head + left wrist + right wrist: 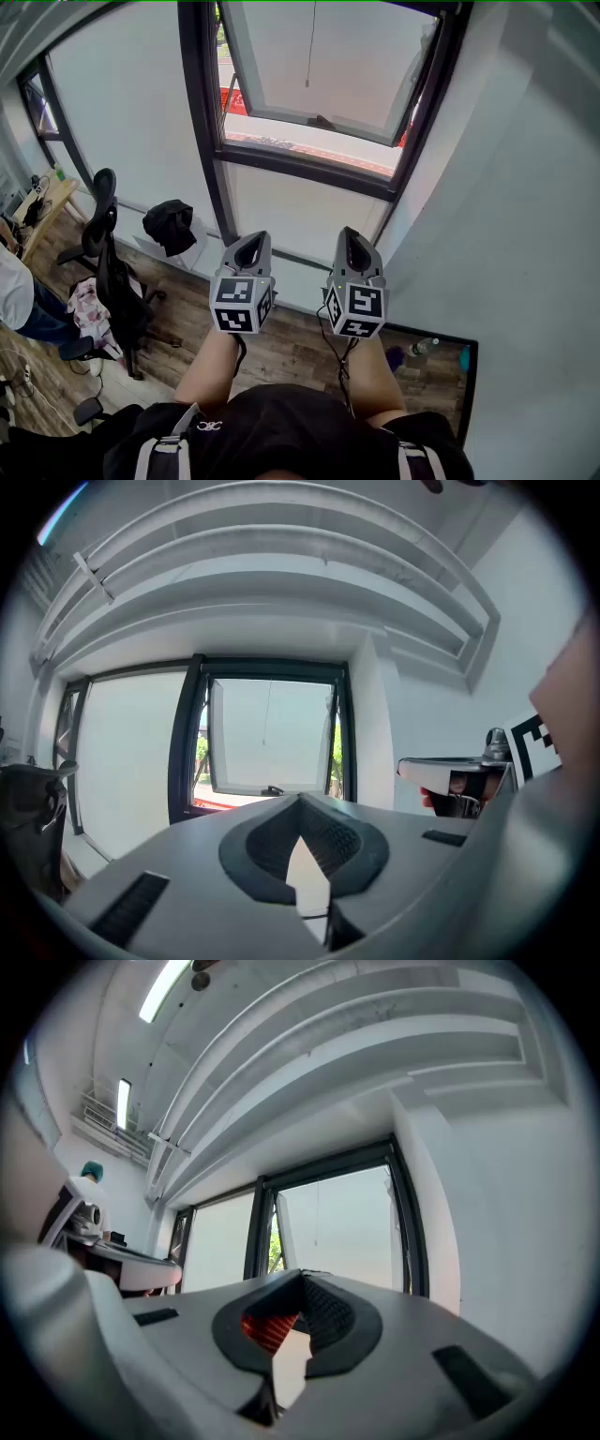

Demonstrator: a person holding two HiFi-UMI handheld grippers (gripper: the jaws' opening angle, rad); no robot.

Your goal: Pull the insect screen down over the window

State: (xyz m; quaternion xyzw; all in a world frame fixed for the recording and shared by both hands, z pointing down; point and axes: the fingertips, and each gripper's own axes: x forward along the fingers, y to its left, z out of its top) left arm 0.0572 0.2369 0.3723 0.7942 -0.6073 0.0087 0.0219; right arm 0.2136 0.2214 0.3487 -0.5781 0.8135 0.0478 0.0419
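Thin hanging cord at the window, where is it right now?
Head view, top centre: the thin hanging cord dangles inside the dark-framed window opening, seen against the grey tilted-out sash, its end just above the sash's bottom rail.

Daylight pours through the tall dark-framed glass window ahead of me, so strong that its panes wash out to near white in all three views. The pale grey wall beside it is evenly lit with only soft shadow, while the brown wood-plank floor below sits dimmer. A long white ceiling strip lamp glows above. Both gripper views bend hard at the edges into a black round vignette, and my left tongs and right tongs look soft and smeared close to the lens
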